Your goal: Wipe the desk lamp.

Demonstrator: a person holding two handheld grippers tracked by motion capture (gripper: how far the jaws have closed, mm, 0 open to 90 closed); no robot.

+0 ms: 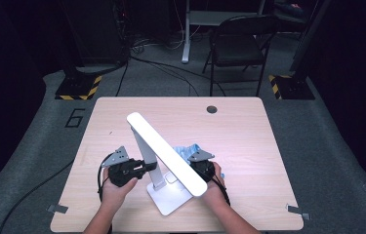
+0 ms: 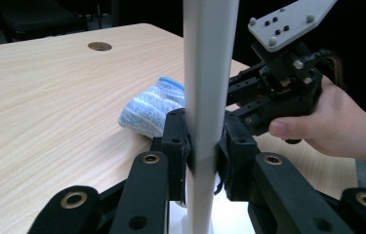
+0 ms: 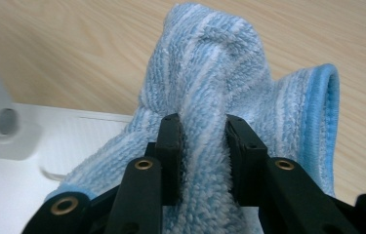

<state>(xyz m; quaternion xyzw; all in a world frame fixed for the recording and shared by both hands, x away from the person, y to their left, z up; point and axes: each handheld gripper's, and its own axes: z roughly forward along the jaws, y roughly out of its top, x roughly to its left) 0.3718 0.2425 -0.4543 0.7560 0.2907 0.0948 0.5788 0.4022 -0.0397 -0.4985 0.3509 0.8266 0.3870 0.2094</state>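
Observation:
A white desk lamp stands near the table's front edge, with a flat base (image 1: 171,199), a slanted stem (image 1: 147,152) and a long bar head (image 1: 168,155). My left gripper (image 1: 146,167) comes in from the left and is shut on the stem (image 2: 205,97), its pads (image 2: 176,146) pressing both sides. My right gripper (image 1: 196,163) sits right of the lamp, partly under the head. It is shut on a striped blue terry cloth (image 3: 219,73), bunched between its jaws (image 3: 204,146). The cloth (image 2: 151,109) lies on the wood beside the base (image 3: 34,195).
The light wooden table (image 1: 239,141) has a round cable hole (image 1: 212,109) at the back right. A black folding chair (image 1: 239,44) and cables stand on the floor beyond it. The person's right hand (image 2: 332,122) is close behind the lamp stem.

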